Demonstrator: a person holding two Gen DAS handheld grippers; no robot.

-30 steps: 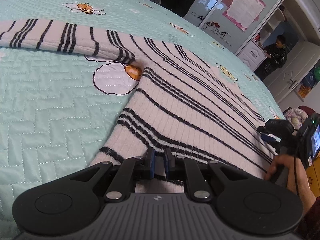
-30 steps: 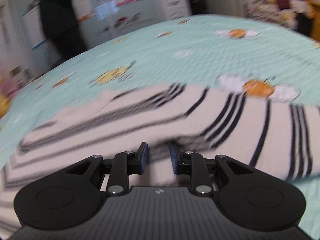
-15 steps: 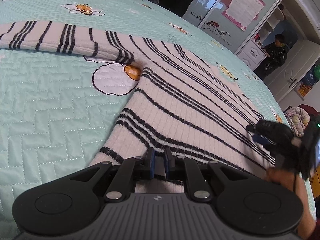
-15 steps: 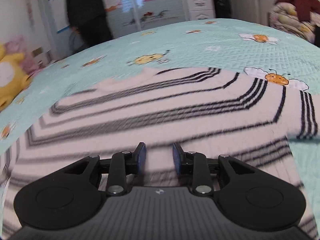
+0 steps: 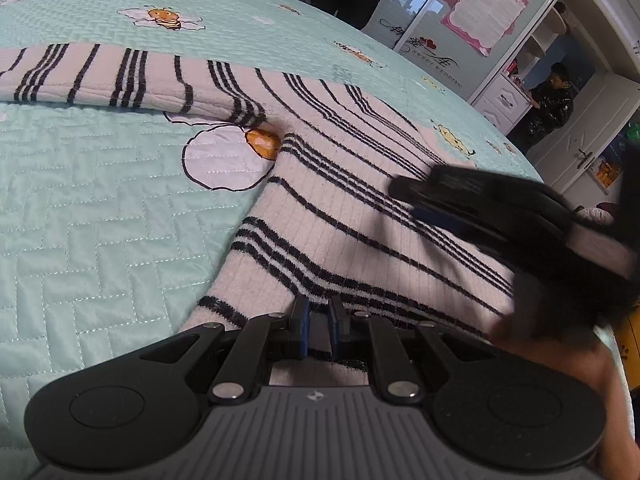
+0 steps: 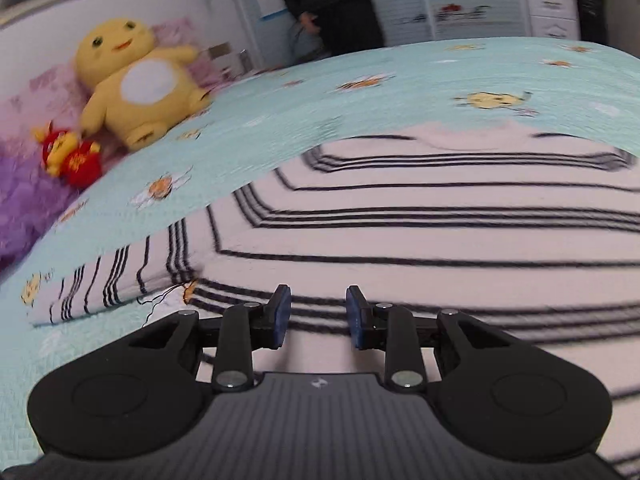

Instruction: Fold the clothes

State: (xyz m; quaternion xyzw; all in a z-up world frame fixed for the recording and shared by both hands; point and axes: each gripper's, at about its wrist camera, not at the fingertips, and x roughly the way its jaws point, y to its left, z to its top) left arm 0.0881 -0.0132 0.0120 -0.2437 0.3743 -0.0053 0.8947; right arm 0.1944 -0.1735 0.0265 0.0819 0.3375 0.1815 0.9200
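We see left gripper point(image 5: 318, 326) pinching, seemingly, striped sweater point(image 5: 360, 216) hem; right gripper point(image 6: 316, 316) spread, empty, jaws just opening, above sweater.

sweater point(image 5: 360, 208) on bedspread point(image 5: 100, 220), toys point(image 6: 132, 96) behind

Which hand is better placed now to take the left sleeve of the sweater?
Probably the right: its tongs stand open near the sleeve. The left tongs are shut on the sweater's hem.
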